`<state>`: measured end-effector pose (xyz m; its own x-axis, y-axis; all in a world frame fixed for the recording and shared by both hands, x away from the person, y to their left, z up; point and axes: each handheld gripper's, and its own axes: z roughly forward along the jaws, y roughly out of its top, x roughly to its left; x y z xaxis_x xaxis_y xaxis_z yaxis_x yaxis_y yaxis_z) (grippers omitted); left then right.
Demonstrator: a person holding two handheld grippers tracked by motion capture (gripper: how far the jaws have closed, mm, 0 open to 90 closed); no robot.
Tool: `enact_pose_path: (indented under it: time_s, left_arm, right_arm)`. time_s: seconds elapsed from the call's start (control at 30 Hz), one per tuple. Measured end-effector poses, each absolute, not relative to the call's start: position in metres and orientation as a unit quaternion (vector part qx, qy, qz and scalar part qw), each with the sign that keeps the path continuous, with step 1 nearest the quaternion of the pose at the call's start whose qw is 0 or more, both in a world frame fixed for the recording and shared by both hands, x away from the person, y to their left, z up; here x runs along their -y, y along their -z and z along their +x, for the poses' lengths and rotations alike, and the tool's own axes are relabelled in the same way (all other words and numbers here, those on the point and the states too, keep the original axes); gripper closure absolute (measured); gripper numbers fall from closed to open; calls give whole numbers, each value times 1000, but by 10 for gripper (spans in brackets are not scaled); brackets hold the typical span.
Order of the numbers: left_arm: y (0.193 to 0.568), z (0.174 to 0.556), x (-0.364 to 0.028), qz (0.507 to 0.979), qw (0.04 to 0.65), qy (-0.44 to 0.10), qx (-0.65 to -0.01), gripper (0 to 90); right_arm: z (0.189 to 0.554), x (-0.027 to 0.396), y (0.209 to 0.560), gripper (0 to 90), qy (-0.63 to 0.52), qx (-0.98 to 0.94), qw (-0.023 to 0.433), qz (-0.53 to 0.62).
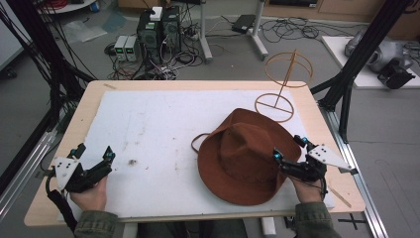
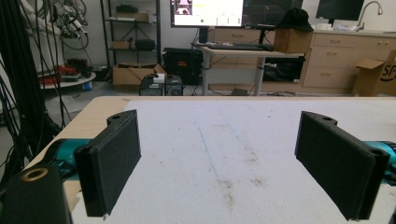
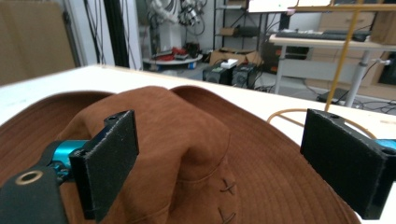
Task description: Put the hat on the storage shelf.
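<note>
My right gripper hangs with its jaws spread wide at the right edge of the brown hat, gripping nothing. The hat lies lower right of centre on the white mat, a wooden stand behind it. My left gripper, also agape, sits lower left.
</note>
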<state>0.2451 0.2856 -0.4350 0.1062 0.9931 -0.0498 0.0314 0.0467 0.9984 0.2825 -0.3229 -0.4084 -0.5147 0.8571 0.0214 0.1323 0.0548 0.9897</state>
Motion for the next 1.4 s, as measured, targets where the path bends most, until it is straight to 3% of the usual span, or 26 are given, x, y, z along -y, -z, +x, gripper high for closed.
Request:
enact_pose_path:
  time_s: [0.83,1.1,1.17,1.2,1.27,1.3,1.33,1.4]
  left_arm:
    - [435,246,-288,520,535,-447,-493,148]
    - [434,246,-289,522,535,-447,-491,150]
    - [434,247,-289,522,535,-447,-491,149]
    - [434,247,-289,522,535,-447,-491,150]
    - [434,247,-289,523,534,-447,-491,150]
    - [434,247,-289,523,534,-447,-491,150]
    - [434,247,-290,522,535,-448,-491,150]
    - [434,247,-290,522,535,-447,-491,150]
  right_arm:
    - [292,302,421,107,-537,-740,234,333]
    - [294,298,425,184,-525,-755,215,329]
    - [295,299,426,254,-525,-757,209,329]
    - [295,300,426,341,-523,-758,205,330]
    - [295,302,425,594,-513,-766,199,332]
    - [295,303,425,775,-506,-773,195,330]
    - [296,304,424,866,-504,-779,187,323]
    - [296,304,423,872,-501,-782,180,325]
